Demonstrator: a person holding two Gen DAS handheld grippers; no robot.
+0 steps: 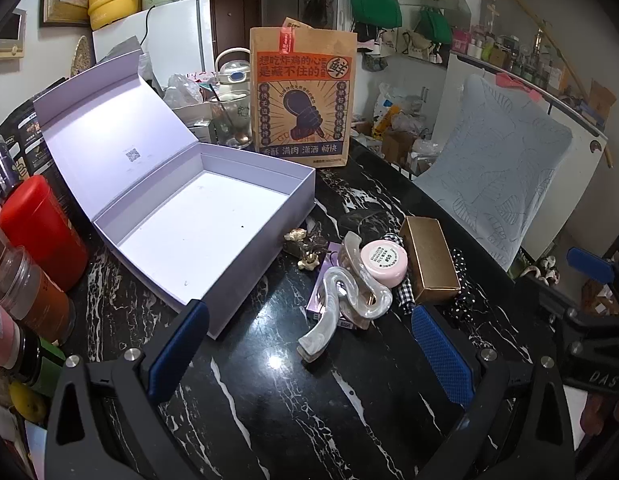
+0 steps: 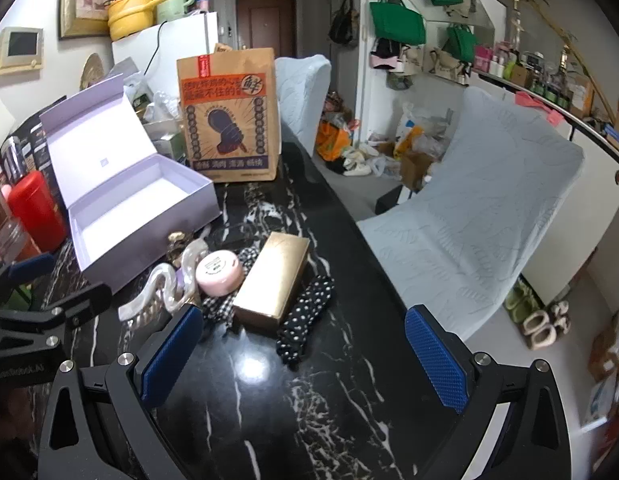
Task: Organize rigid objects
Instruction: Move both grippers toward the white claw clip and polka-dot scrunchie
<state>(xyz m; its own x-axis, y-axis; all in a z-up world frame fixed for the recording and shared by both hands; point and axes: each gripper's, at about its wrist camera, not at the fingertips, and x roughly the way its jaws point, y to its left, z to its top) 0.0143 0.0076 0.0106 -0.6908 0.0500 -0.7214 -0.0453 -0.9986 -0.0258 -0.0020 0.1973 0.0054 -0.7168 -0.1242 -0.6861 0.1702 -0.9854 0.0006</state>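
While both grippers, left (image 1: 305, 356) and right (image 2: 303, 354), hover with jaws wide and empty, gold box (image 2: 274, 280), pink jar (image 2: 219, 273), hair claw (image 1: 341, 304) sit heaped on tabletop (image 2: 309, 400) beside open white box (image 1: 197, 224). Risk: grabbing one item drags tangled neighbours, jar rolls.

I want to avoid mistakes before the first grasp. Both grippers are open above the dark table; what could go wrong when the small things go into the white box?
1. The pink jar rests on the pearly hair clip; lifting the clip first may roll the jar away.
2. The gold box lies on the dotted cloth, which could drag along.
3. The white box is light-looking; a bump from the left gripper might shove it toward the red can.
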